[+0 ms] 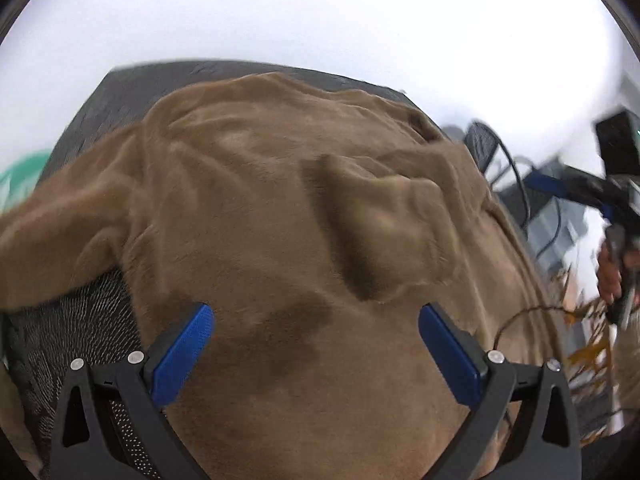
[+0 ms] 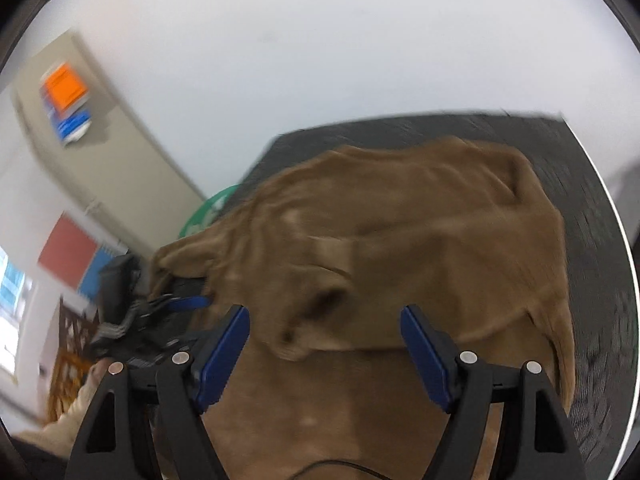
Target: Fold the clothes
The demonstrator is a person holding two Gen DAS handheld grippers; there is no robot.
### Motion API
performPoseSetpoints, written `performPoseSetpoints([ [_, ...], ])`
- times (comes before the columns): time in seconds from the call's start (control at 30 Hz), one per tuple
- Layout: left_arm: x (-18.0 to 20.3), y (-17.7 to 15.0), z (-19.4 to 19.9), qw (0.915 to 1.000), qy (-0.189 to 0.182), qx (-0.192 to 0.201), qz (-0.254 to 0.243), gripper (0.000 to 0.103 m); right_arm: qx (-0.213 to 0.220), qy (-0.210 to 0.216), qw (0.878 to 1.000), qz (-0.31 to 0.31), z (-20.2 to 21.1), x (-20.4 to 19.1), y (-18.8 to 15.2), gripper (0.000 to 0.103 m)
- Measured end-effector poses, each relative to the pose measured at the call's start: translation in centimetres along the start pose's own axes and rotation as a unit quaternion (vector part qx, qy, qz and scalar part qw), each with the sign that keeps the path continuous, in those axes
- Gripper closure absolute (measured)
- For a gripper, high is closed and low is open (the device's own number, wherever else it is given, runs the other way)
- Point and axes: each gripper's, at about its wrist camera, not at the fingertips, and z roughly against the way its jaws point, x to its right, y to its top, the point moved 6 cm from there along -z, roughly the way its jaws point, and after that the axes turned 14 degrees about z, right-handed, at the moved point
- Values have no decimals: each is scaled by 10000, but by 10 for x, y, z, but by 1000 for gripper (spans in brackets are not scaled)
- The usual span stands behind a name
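The dark table (image 1: 120, 96) carries a brown fleece garment (image 1: 280, 200) spread over most of it, rumpled, one sleeve trailing off toward nine o'clock, probably laid out for folding. A raised fold (image 1: 380, 240) sits toward two o'clock. Left gripper (image 1: 316, 344) and right gripper (image 2: 326, 342) hover above, fingers spread wide, gripping nothing.
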Motion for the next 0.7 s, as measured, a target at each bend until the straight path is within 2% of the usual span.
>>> performPoseSetpoints([
  [0.1,36,-1,-1,9985,72,61,-538,0,80,65,9986,-521,1,30,-20,23],
  [0.17,47,3,-5,9977,153,91,-656,0,139,127,9971,-739,5,44,-30,23],
  [0.37,30,31,-24,9946,942,289,-341,0,364,231,9934,-1063,17,68,-48,23],
  [0.57,13,58,-42,9839,1723,484,-24,0,536,111,9925,-1093,31,84,-65,23],
  [0.67,-34,63,-20,9735,2106,687,571,0,562,33,9920,-1132,33,92,-71,23],
  [0.7,-48,61,-13,9733,2030,690,820,0,561,40,9918,-1149,34,94,-72,23],
])
